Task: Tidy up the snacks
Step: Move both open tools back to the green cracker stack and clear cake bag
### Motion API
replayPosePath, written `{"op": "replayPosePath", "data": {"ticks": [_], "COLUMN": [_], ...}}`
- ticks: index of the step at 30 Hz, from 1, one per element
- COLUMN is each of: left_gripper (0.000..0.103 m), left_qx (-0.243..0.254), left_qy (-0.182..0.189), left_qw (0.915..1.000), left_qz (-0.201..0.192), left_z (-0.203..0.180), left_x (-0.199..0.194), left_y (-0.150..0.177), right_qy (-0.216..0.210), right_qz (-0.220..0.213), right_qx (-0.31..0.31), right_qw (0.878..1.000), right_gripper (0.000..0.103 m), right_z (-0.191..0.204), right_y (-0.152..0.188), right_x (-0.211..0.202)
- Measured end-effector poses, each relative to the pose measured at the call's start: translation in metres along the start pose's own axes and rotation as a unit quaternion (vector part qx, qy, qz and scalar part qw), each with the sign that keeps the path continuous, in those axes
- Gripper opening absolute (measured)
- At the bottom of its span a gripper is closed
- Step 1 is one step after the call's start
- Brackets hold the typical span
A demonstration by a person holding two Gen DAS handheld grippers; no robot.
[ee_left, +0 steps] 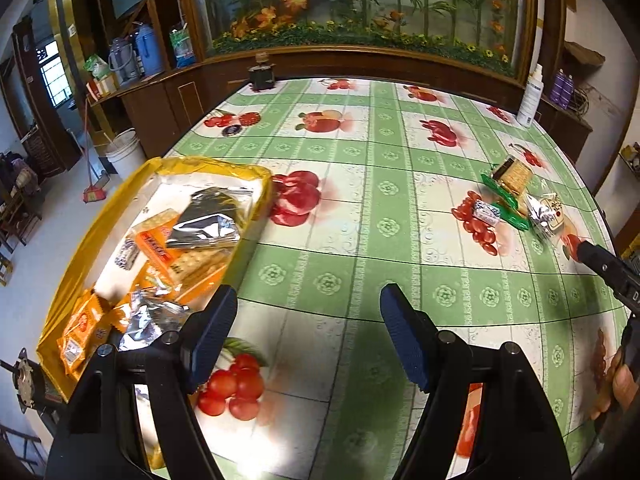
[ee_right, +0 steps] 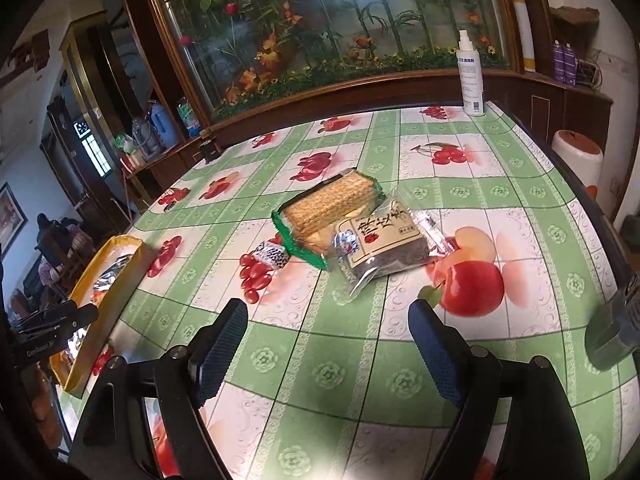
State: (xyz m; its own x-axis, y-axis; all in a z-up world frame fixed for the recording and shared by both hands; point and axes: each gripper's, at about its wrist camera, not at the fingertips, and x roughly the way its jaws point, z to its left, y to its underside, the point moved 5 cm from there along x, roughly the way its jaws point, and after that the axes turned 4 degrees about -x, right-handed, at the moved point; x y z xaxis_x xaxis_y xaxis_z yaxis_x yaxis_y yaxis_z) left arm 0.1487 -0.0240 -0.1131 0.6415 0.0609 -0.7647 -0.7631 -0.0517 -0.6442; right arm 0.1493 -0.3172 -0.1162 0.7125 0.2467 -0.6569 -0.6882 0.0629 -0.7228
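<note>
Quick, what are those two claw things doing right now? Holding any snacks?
Left gripper: open, fingers empty, over the table beside the yellow tray.
Right gripper: open, empty, short of the cracker pack.

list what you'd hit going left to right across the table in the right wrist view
yellow tray → small patterned candy → green-edged cracker pack → clear brown snack pack → white spray bottle at the far edge

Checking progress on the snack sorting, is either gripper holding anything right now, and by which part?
Nothing is held. The left gripper and right gripper both stand open over the table with nothing between their fingers.
</note>
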Motion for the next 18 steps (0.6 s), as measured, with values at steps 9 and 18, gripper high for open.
{"op": "replayPosePath", "data": {"ticks": [9,18], "left_gripper": [0.074,0.074], "left_qx": [0.044,0.097], "left_qy": [0.038,0.069], "left_qw": [0.9982,0.9921], "left_qz": [0.013,0.039], "left_z": [-0.054,-0.115], "left_x": [0.023,0.066], "left_y": [-0.016,-0.027], "right_qy": [0.026,0.034], "right_qz": [-0.001,0.028], "right_qx": [-0.036,-0.078], "right_qw": [0.999,0.996], "right_gripper": [0.087,0.088], "right_z": [-0.016,-0.022], "right_y": [-0.022,-0.038], "right_x": [0.02,0.056]}}
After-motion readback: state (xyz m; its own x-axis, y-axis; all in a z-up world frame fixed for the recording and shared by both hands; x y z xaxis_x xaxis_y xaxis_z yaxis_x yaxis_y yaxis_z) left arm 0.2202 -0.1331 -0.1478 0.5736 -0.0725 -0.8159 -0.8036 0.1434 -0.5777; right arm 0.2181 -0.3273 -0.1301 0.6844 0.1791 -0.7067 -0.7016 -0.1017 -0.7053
